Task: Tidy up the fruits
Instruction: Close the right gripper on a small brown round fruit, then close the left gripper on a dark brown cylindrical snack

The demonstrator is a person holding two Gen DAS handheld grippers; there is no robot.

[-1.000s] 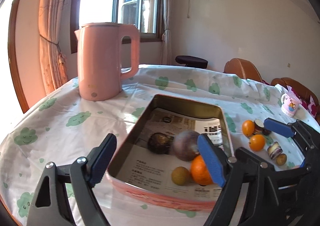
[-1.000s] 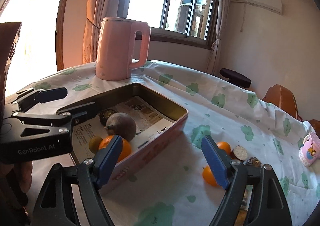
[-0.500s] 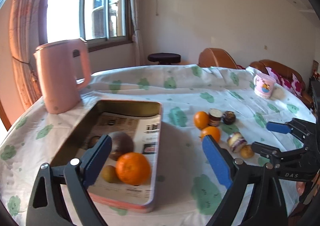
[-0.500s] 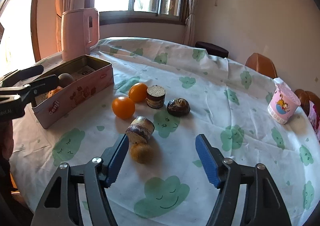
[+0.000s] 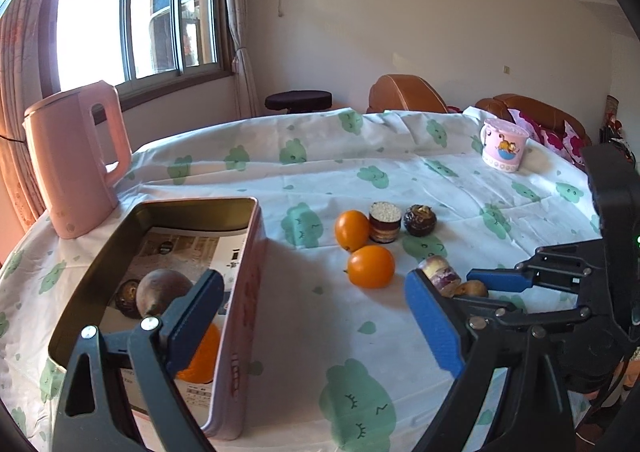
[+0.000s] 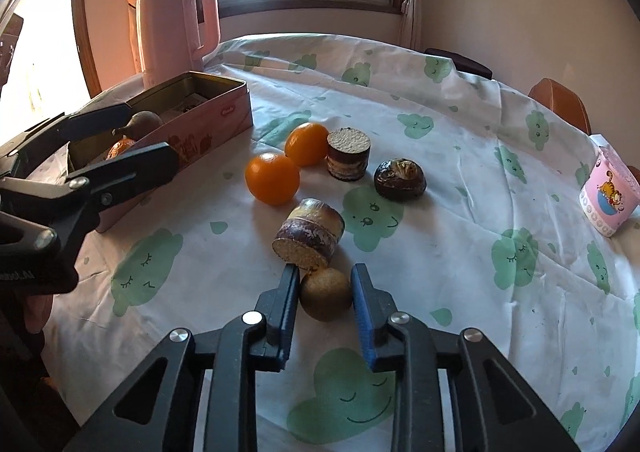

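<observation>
My right gripper (image 6: 325,288) is shut on a small round brown fruit (image 6: 326,294) that rests on the cloth, with a pad against each side. Just beyond it lie a cut cake roll (image 6: 310,238), two oranges (image 6: 272,177) (image 6: 307,143), another roll (image 6: 348,153) and a dark round piece (image 6: 400,177). My left gripper (image 5: 312,304) is open and empty above the right wall of the pink tin (image 5: 240,292). The tin holds a purple-brown fruit (image 5: 162,290), an orange (image 5: 202,356) and a dark piece (image 5: 126,298), on printed paper.
A pink kettle (image 5: 76,159) stands behind the tin at the left. A pink cartoon mug (image 5: 503,149) sits far right on the round table's cloud-print cloth (image 5: 320,171). Brown chairs and a dark stool stand past the table's far edge.
The right gripper swung from the tin to the loose fruits, came down and closed on the small brown fruit. The left gripper swung right from over the tin and stayed open.
</observation>
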